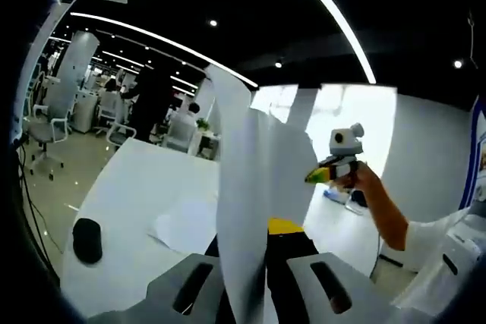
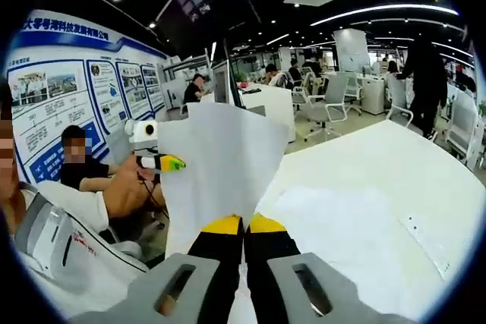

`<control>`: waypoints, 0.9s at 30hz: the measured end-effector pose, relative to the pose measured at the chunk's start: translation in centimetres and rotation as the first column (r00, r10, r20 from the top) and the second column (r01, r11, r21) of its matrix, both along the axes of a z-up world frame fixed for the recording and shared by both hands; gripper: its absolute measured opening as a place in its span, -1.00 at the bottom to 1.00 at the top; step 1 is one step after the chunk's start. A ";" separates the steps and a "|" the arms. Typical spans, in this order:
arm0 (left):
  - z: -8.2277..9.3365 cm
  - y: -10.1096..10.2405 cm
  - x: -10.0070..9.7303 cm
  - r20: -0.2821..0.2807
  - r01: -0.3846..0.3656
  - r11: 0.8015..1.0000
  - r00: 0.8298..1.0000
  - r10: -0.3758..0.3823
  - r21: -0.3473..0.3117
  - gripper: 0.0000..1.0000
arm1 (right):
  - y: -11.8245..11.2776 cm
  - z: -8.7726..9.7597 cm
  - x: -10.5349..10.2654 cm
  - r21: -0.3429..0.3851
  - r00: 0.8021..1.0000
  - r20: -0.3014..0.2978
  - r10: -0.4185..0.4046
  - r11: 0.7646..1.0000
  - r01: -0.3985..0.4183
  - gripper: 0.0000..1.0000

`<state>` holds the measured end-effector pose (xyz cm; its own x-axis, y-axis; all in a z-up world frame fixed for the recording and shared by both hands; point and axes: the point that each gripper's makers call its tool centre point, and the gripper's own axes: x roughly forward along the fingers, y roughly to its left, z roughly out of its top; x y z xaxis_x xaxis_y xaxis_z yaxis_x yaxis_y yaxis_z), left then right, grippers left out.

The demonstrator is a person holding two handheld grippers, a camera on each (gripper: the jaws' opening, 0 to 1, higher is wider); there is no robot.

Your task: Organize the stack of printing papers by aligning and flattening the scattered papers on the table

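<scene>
Both claws pinch lifted paper

Right gripper (image 2: 244,227) has its jaws pressed together on a sheet of paper (image 2: 220,165), held upright above the white table (image 2: 395,180). Left gripper (image 1: 262,252) clamps paper too. More sheets (image 1: 186,225) lie flat on the table, near a black object (image 1: 87,240). Office desks and chairs (image 2: 330,104) stand beyond the table.

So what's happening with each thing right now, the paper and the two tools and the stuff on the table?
Left tool: shut on the held paper.
Right tool: shut on the held paper.
Held paper: lifted off the table, standing upright, slightly curved.
Papers on the table: lying flat, loosely spread.
Table: white, holds the loose papers.
Black object: sitting on the table, untouched.
</scene>
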<state>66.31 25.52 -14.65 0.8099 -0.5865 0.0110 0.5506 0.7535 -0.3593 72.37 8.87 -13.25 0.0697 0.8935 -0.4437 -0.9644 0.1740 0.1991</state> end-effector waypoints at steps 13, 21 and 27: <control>-0.1 -0.3 0.2 -0.006 0.004 1.000 1.000 -0.004 -0.006 -0.88 | 0.6 -1.5 0.1 -0.032 0.999 -0.032 -0.020 0.999 0.019 -1.00; 0.0 -0.4 0.2 -0.007 0.004 1.000 1.000 -0.004 -0.012 -0.88 | 1.1 -2.0 0.3 -0.057 0.998 -0.042 -0.047 0.997 0.044 -1.00; 0.0 -0.6 0.2 -0.007 0.006 1.000 1.000 -0.006 -0.014 -0.88 | 1.3 -1.9 0.1 -0.067 0.998 -0.037 -0.046 0.997 0.043 -1.00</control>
<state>66.50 24.95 -14.65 0.8066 -0.5909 0.0136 0.5521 0.7451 -0.3741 72.45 10.22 -15.15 0.0905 0.8586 -0.5046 -0.9471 0.2308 0.2230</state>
